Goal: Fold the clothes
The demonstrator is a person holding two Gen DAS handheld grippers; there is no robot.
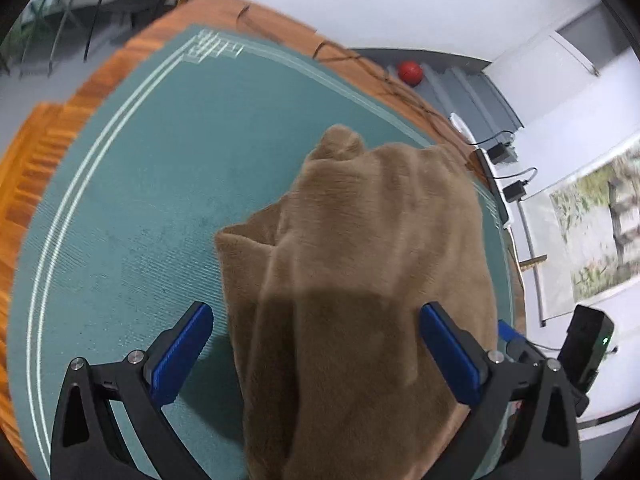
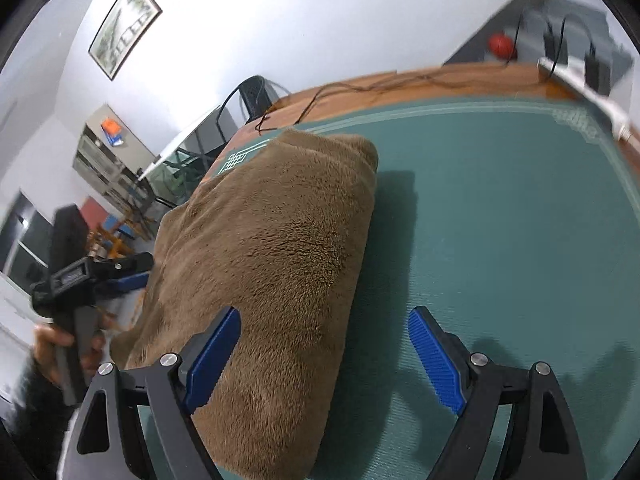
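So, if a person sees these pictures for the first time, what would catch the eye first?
First the brown fleece garment, bunched in a thick heap on the green mat, which fills the middle of both views. Next, the open blue-padded left gripper and right gripper, each with the fleece between or beside its fingers. Farther back, a red ball lies on the floor beyond the wooden table edge.
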